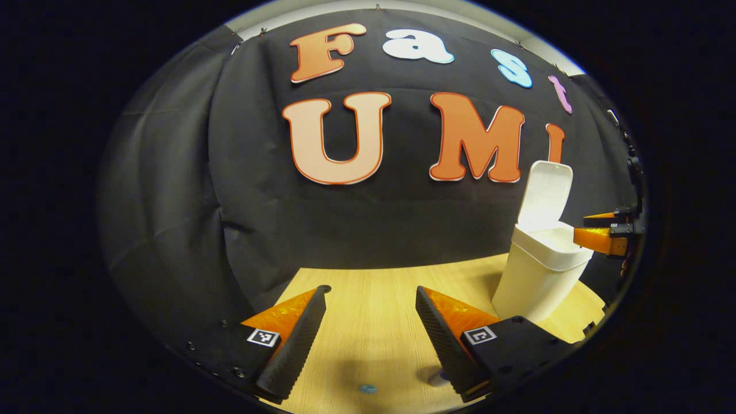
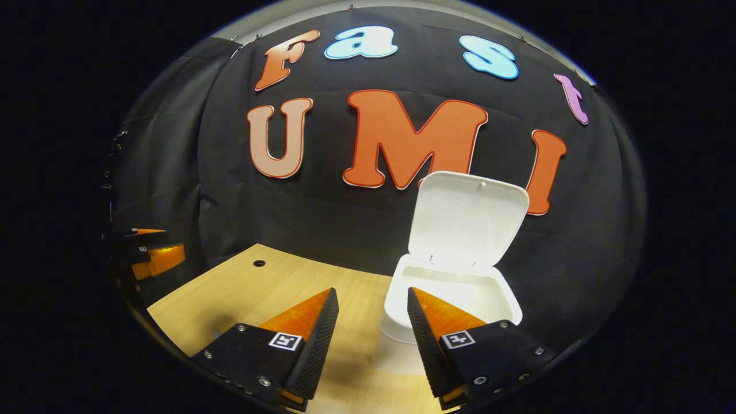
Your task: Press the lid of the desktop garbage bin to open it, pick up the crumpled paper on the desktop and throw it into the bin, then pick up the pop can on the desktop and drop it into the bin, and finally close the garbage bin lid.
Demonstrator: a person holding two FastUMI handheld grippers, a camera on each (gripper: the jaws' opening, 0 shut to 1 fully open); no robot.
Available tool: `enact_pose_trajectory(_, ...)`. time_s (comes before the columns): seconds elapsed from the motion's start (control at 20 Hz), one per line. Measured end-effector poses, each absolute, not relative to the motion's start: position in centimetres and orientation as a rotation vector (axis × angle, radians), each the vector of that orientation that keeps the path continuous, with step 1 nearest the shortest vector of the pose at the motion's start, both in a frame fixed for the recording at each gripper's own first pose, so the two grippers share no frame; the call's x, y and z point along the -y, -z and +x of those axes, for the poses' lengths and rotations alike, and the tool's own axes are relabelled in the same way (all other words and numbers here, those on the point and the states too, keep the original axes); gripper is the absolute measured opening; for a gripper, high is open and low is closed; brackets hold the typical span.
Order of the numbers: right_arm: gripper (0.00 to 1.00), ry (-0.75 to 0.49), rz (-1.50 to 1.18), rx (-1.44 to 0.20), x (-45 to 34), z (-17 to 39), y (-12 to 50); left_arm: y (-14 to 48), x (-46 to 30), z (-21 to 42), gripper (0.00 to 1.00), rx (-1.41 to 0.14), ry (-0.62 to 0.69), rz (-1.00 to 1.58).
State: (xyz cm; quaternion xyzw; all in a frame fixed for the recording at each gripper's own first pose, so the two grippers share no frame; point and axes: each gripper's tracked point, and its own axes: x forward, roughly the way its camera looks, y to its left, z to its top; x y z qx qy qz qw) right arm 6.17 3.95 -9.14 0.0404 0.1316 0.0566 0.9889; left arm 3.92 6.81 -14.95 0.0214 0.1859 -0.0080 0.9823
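Bin (image 2: pixel 454 299) sat lower right of centre in the right gripper view, lid (image 2: pixel 468 218) up; looked like light, stiff plastic, so I'd nudge the lid's top edge gently. Both the left gripper (image 1: pixel 371 322) and right gripper (image 2: pixel 372 328) had jaws wide apart, holding nothing.

Left claw (image 1: pixel 371 299) and right claw (image 2: pixel 372 302) both gape, empty.

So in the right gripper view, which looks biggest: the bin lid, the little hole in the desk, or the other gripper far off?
1. bin lid, biggest by far.
2. other gripper, though it is farther off, so it is unsure.
3. hole in the desk, tiniest.
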Motion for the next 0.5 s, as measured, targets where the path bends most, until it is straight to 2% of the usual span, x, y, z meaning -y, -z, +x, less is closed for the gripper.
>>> enact_pose_trajectory(0.05, 0.77, -0.124, 0.091, -0.278, -4.8, 6.0, 9.6, 16.1, -6.6, 3.8, 1.00, -0.411, 0.041, 0.046)
enact_pose_trajectory(0.1, 0.80, -0.138, 0.102, -0.294, -5.7, 5.8, 10.0, 17.4, -6.4, 3.5, 0.96, -0.445, 0.064, 0.047)
enact_pose_trajectory(0.2, 0.86, -0.150, 0.114, -0.316, -6.9, 5.2, 10.7, 19.2, -6.3, 3.0, 1.00, -0.514, 0.095, 0.040)
enact_pose_trajectory(0.25, 0.88, -0.151, 0.113, -0.324, -7.3, 5.1, 11.1, 20.3, -6.2, 2.7, 0.96, -0.543, 0.105, 0.037)
enact_pose_trajectory(0.45, 0.88, -0.186, 0.133, -0.368, -9.8, 3.9, 13.1, 25.2, -6.8, 1.3, 0.96, -0.677, 0.120, 0.004)
enact_pose_trajectory(0.5, 0.89, -0.194, 0.136, -0.375, -10.4, 3.8, 13.4, 26.2, -7.0, 0.8, 1.00, -0.708, 0.124, -0.002)
